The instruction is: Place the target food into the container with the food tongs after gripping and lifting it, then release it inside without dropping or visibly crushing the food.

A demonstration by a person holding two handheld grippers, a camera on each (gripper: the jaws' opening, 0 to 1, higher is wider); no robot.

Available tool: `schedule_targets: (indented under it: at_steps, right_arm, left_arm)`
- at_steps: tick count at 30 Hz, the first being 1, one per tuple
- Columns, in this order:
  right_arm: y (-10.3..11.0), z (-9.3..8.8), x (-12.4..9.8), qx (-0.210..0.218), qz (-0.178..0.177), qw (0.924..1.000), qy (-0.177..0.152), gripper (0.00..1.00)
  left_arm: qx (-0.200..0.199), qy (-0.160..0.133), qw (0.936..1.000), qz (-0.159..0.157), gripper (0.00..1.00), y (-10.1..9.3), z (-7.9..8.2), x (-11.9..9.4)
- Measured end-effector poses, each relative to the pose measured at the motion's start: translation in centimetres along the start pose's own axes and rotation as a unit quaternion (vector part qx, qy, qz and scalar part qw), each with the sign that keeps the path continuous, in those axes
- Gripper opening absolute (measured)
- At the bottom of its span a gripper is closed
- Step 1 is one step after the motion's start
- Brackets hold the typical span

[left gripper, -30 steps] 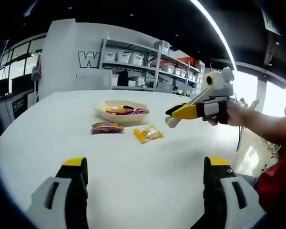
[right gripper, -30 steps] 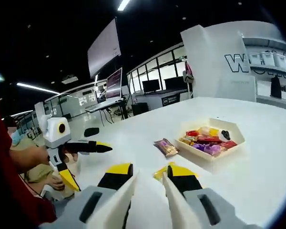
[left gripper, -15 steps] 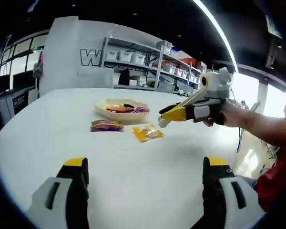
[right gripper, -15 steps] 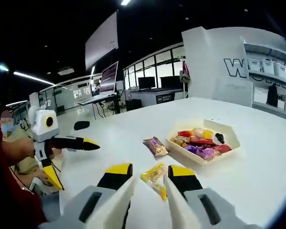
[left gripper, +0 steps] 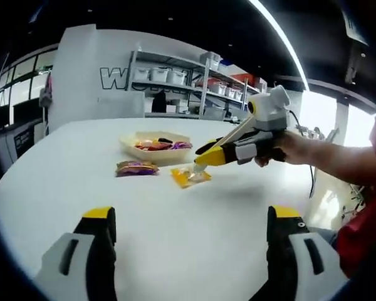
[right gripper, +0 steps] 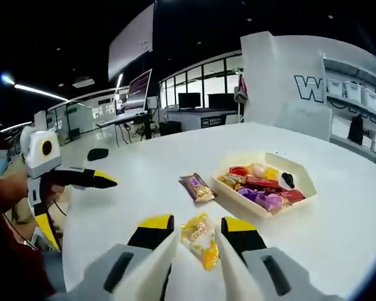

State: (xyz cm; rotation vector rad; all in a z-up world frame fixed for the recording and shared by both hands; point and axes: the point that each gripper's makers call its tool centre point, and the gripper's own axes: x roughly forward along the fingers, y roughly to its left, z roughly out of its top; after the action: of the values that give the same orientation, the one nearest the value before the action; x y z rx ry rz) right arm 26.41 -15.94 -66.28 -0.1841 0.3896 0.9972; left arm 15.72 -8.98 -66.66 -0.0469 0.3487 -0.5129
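Right gripper poised over a yellow snack packet on a white table

In the left gripper view, the left gripper (left gripper: 191, 229) hangs above the bare white table (left gripper: 175, 238), jaws spread wide on nothing; farther off lie a purple packet (left gripper: 136, 168), a cream tray (left gripper: 151, 145) of mixed snacks, the yellow packet (left gripper: 189, 175), then the right gripper (left gripper: 199, 164) tipping down onto it. In the right gripper view its jaws stand apart either side of that packet, not yet clamped; the tray sits farther right
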Motion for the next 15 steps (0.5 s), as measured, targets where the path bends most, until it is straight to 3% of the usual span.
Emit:
schedule_targets:
  at_steps: [9,15]
  right_arm:
    - [-0.1,-0.2,0.5,-0.048,-0.01,0.9986,0.017,0.25]
    - [-0.4,1.0,0.5,-0.067,-0.015,0.9976,0.008,0.25]
  left_arm:
    - [0.01,0.004,0.9999,-0.01,0.97,-0.4,-0.1,0.0]
    - [0.021,0.004,0.9996,-0.016,0.97,-0.7,0.0,0.0]
